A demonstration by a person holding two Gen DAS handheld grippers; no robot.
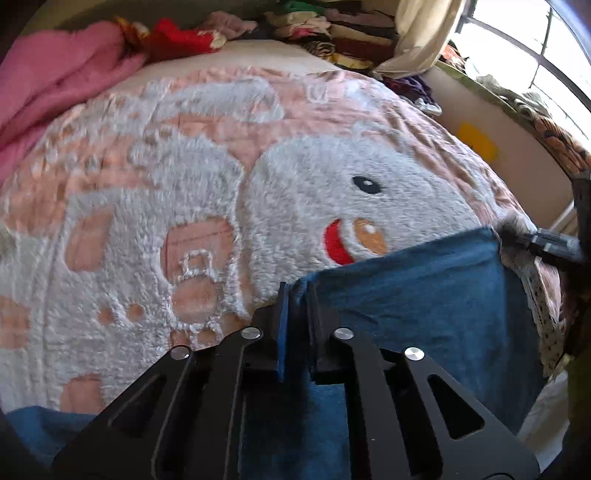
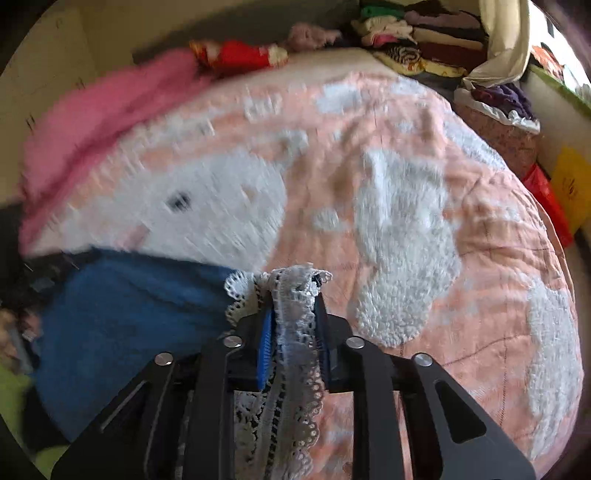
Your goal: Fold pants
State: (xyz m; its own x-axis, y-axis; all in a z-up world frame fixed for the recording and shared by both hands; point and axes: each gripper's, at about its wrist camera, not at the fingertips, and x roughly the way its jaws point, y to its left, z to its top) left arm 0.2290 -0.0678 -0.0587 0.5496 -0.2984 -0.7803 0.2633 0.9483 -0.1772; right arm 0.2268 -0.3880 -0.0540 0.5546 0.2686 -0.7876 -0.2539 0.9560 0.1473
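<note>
At the far left a pink blanket (image 1: 55, 77) lies bunched along the edge of the bed, and beside it a red-and-white bit of clothing (image 1: 177, 37). The bed itself is covered by a fleecy peach-and-white bedspread (image 1: 147, 184) with a cartoon face on it.

The left gripper (image 1: 295, 295) points down at the near edge of the spread, its jaws pressed nearly together on the left corner of the blue pants (image 1: 424, 306) — the cloth runs up between the two pads and hangs away below them. From there the top edge of the pants stretches rightward across the bedspread to the right gripper (image 2: 293, 291).

That one is pinching too, though less tightly: its jaws stand a little apart with a thick bundle of white lace trim (image 2: 291, 332) squeezed between them, the lace frilling out over the tips and trailing down under the tool. The blue cloth joins the lace just to its left; the right wrist view is blurred there.

Further right, folded clothes (image 2: 424, 33) are stacked at the head of the bed, with a cream curtain (image 2: 506, 40) hanging by the window.
</note>
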